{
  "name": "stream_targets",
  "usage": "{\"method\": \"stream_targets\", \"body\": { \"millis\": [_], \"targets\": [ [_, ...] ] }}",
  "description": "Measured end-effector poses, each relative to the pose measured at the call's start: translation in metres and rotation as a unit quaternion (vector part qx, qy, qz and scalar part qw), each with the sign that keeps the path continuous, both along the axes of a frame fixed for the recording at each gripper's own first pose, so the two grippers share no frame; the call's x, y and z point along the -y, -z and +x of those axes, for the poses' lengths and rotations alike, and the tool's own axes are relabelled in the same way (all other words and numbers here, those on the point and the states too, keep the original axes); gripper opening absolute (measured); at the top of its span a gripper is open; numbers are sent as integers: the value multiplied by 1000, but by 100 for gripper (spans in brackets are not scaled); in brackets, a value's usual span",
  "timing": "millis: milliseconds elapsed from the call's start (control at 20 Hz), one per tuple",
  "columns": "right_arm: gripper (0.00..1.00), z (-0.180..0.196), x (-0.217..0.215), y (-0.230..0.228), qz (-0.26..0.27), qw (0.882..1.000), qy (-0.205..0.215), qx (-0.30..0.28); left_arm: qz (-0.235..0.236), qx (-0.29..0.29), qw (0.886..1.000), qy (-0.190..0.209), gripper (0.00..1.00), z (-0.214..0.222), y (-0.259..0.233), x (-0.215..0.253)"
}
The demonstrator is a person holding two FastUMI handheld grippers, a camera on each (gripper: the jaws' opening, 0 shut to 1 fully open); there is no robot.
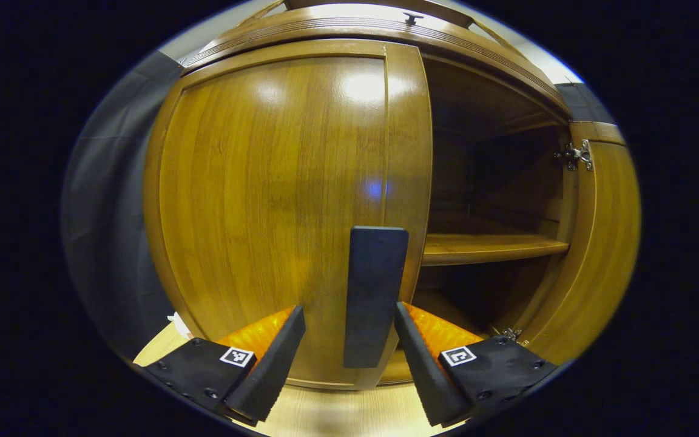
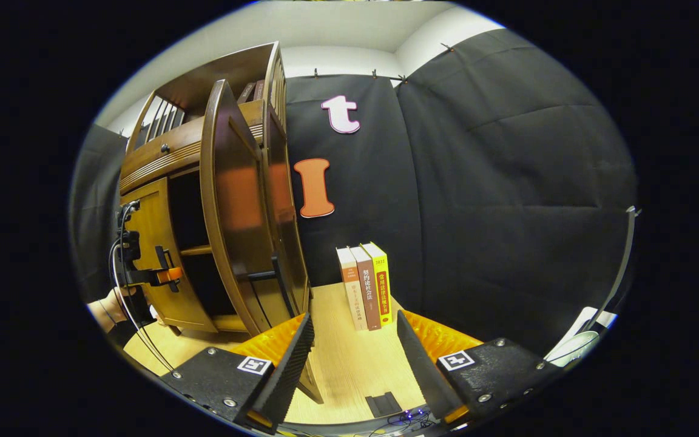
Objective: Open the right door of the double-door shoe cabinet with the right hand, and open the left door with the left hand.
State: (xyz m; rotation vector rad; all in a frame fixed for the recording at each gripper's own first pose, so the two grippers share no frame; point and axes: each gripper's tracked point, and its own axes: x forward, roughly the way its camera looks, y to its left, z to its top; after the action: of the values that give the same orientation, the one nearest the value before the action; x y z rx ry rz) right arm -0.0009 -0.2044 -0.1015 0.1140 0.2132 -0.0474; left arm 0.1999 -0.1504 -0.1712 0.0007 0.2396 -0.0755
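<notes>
Shoe cabinet [image 1: 301,182]: two doors, one open; three books [image 2: 366,285] beside.

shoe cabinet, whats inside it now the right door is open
Inside the cabinet, a bare wooden shelf crosses the open right half. The space below is too dark to judge, and the shut left door hides the rest.

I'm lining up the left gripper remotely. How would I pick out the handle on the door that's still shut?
Find the wooden shoe cabinet; its right door hangs open, baring a shelf. The left door is the broad glossy panel still closed. Its handle is the upright black bar at that door's inner edge, between the left gripper fingers, the only dark thing on the wood.
</notes>
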Motion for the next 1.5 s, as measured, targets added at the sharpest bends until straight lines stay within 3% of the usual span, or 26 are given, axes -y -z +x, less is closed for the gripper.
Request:
{"method": "stream_targets", "body": {
  "millis": [50,100,150,350,400,950,1000,1500],
  "targets": [
    [85,0,0,-1,1,1000,2,1,0,2,1000,2,92,0,0,2],
    [92,-2,-1,-2,3,1000,3,2,0,4,1000,6,87,0,0,5],
    [85,-2,-1,-3,4,1000,4,2,0,1,1000,17,81,1,2,10],
    [92,-6,-5,-8,3,1000,7,5,19,11,999,26,41,-2,4,9],
    [92,-7,-5,-10,1,1000,7,6,14,14,999,30,37,-4,2,9],
    [92,-22,-28,-25,-12,1000,11,21,-2,23,996,81,36,-100,-7,-25],
    [85,-24,-30,-26,-15,1000,12,22,-4,22,996,84,35,-109,-9,-32],
    [85,-26,-67,-27,-20,999,13,27,5,19,998,66,36,-174,-20,-99]
  ]
}}
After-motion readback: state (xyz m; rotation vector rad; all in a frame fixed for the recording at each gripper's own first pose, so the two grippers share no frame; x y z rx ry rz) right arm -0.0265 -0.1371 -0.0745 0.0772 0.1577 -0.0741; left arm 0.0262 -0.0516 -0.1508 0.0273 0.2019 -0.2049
